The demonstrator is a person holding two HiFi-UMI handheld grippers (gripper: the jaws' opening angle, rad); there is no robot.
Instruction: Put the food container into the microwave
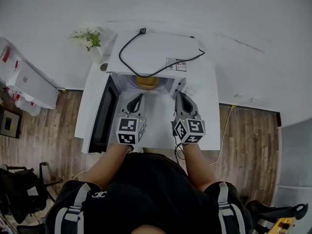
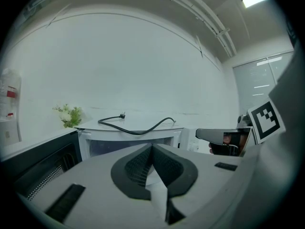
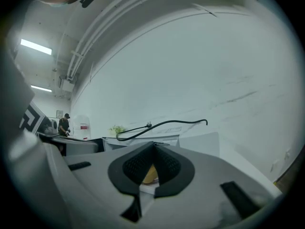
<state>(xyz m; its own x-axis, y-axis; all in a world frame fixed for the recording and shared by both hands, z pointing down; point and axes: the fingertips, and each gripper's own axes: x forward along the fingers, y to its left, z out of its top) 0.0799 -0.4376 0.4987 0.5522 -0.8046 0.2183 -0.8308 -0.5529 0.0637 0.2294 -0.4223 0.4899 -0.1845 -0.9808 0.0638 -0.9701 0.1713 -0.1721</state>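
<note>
while food container (image 1: 146, 81) sits in open microwave (image 1: 161, 47), long axis unclear, left tool (image 1: 141, 96), right tool (image 1: 178, 95) closed, empty.

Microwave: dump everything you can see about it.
The microwave is a white box-shaped oven standing on a white table, seen from above. Its door, with a dark window, is swung open to the left, so the cavity faces the person. A yellowish food container sits inside. A black power cord lies loose on the top, plug end included, near a small printed label.
</note>
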